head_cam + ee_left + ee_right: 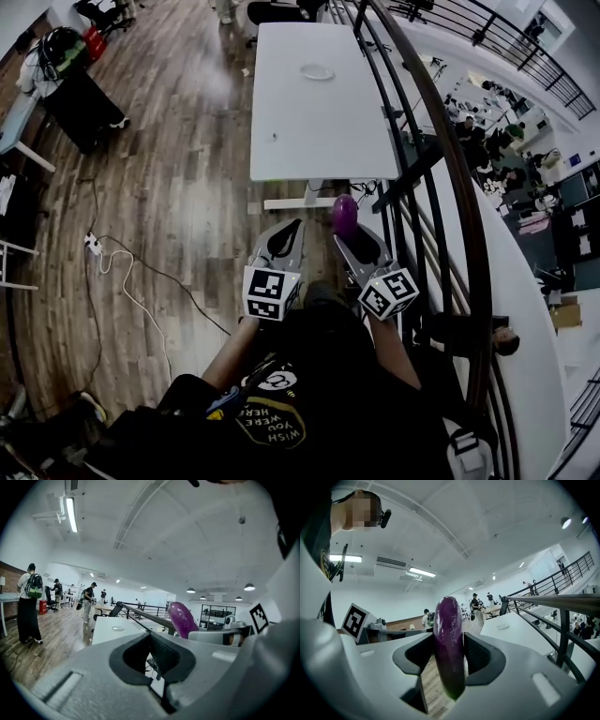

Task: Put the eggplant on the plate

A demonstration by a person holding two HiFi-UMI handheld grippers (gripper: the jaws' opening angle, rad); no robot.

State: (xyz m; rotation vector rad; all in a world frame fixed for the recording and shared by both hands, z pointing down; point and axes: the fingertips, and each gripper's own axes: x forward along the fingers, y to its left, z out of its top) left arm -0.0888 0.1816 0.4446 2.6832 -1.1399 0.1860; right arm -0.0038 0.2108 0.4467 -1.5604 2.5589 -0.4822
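A purple eggplant (449, 639) stands upright between the pads of my right gripper (449, 656), which is shut on it. In the head view the eggplant (344, 216) sticks out ahead of the right gripper (349, 234), short of the near end of a white table (319, 122). A small clear plate (317, 71) lies toward the table's far end, well away from both grippers. My left gripper (292, 230) is beside the right one, jaws together and holding nothing. The left gripper view shows its jaws (154, 660), the eggplant (182, 618) and the plate (117, 628).
A black curved railing (441, 141) runs along the right of the table, with a lower floor beyond it. A power strip with a white cable (94, 246) lies on the wooden floor at left. Several people (29, 602) stand far off.
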